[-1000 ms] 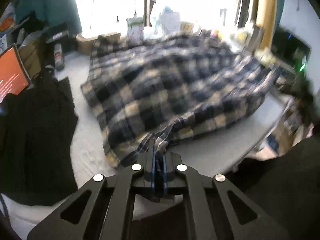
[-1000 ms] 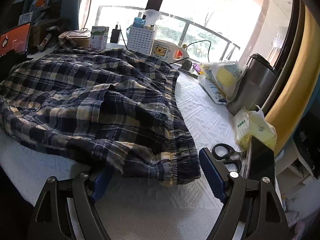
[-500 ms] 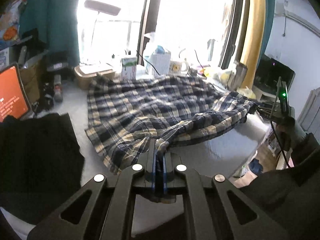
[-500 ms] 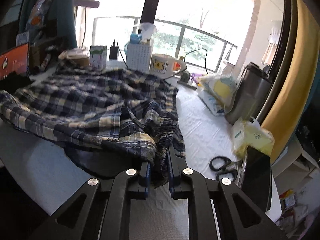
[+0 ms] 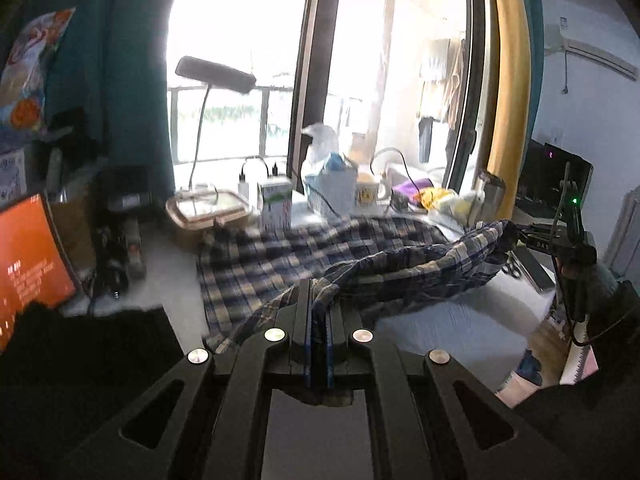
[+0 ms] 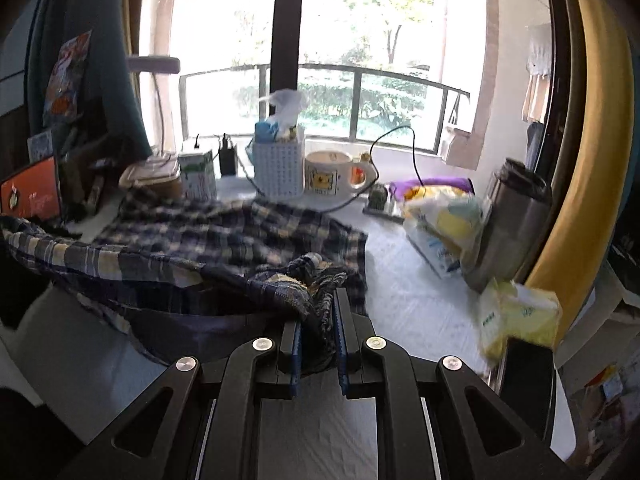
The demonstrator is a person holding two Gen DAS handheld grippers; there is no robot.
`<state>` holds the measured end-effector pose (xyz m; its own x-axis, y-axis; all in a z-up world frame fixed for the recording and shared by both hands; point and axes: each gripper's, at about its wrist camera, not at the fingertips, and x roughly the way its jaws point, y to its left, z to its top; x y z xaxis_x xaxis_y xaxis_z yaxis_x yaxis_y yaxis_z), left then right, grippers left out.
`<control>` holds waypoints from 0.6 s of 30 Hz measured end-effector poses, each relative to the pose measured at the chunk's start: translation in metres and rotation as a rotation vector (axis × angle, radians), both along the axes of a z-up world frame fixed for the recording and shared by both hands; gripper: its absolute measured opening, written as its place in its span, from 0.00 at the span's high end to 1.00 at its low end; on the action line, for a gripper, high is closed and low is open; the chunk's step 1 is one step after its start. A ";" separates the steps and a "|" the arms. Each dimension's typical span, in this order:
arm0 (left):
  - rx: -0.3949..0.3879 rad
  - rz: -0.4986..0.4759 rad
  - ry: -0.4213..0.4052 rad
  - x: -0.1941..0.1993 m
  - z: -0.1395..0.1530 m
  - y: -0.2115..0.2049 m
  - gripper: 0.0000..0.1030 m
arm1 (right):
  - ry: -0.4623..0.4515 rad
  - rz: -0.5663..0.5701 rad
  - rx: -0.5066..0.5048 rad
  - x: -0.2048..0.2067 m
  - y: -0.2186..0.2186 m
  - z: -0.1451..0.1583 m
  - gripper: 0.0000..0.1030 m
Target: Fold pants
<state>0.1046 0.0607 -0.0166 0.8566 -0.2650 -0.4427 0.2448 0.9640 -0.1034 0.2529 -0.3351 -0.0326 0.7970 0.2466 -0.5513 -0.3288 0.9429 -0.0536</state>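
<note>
The blue and cream plaid pants (image 5: 360, 256) lie spread over the white table, their near edge lifted off it. My left gripper (image 5: 318, 316) is shut on one corner of that edge. The right gripper (image 6: 317, 312) is shut on the bunched opposite corner of the pants (image 6: 224, 240). The cloth hangs in a sagging band between the two grips, with shadow under it. From the left wrist view the right gripper (image 5: 516, 236) shows at the far right, with cloth bunched in it.
Along the window stand a tissue basket (image 6: 278, 168), a mug (image 6: 332, 174), a carton (image 6: 197, 174) and a lidded container (image 5: 208, 208). A steel tumbler (image 6: 508, 220), snack bags (image 6: 444, 216) and a yellow packet (image 6: 516, 316) crowd the right. An orange screen (image 5: 28, 256) and black cloth (image 5: 88, 344) sit left.
The right gripper closed on the waistband corner it was straddling. Both grippers then rose, lifting the near edge of the pants off the table.
</note>
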 end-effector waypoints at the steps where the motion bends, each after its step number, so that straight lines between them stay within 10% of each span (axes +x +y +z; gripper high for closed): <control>1: 0.000 -0.002 -0.010 0.004 0.002 0.001 0.97 | -0.002 -0.004 0.001 0.004 0.001 0.002 0.86; 18: 0.064 0.012 0.020 0.158 -0.008 0.030 0.97 | 0.033 -0.039 0.059 0.140 0.027 0.008 0.86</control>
<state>0.2627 0.0905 -0.0250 0.8501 -0.2254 -0.4759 0.2319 0.9717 -0.0459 0.3926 -0.3081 -0.0245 0.7884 0.2483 -0.5628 -0.2922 0.9563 0.0126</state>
